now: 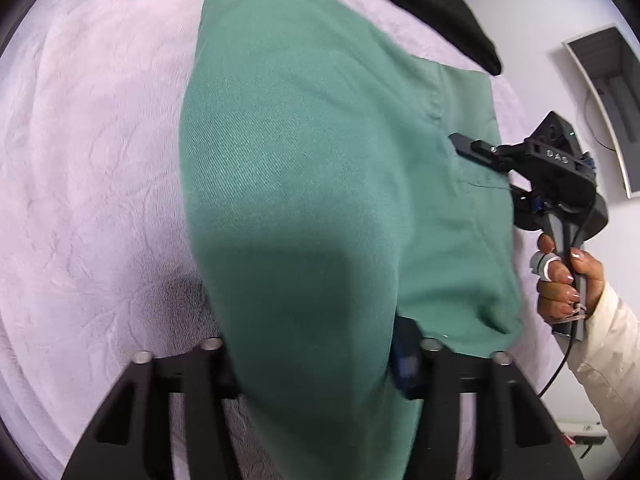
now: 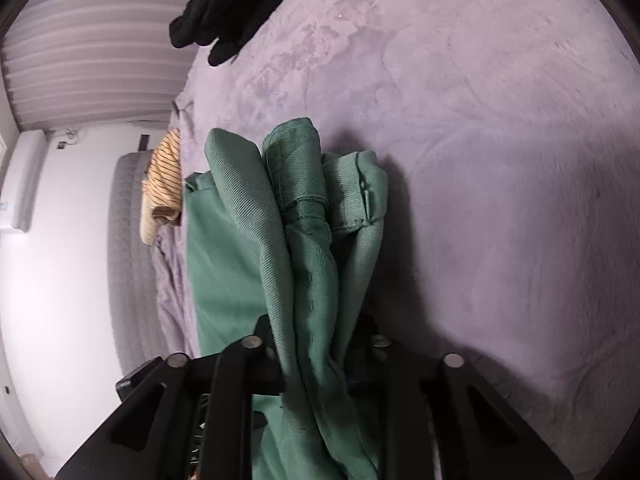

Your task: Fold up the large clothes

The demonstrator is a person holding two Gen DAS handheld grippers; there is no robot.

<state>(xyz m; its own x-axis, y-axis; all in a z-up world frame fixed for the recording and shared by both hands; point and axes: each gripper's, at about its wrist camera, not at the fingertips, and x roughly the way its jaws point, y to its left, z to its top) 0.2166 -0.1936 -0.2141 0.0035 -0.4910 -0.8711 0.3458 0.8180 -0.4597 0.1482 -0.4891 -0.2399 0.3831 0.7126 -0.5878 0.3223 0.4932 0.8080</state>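
The green garment point(image 1: 320, 184) is spread on the lilac blanket point(image 1: 92, 168). Its near edge is pinched between the left gripper point(image 1: 320, 364) fingers; bunched folds are clamped between the right gripper point(image 2: 316, 360) fingers.

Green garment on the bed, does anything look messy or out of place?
Yes. The green garment is bunched into thick uneven ridges where the right gripper clamps it, not flat. A black garment lies loose at the bed's far edge.
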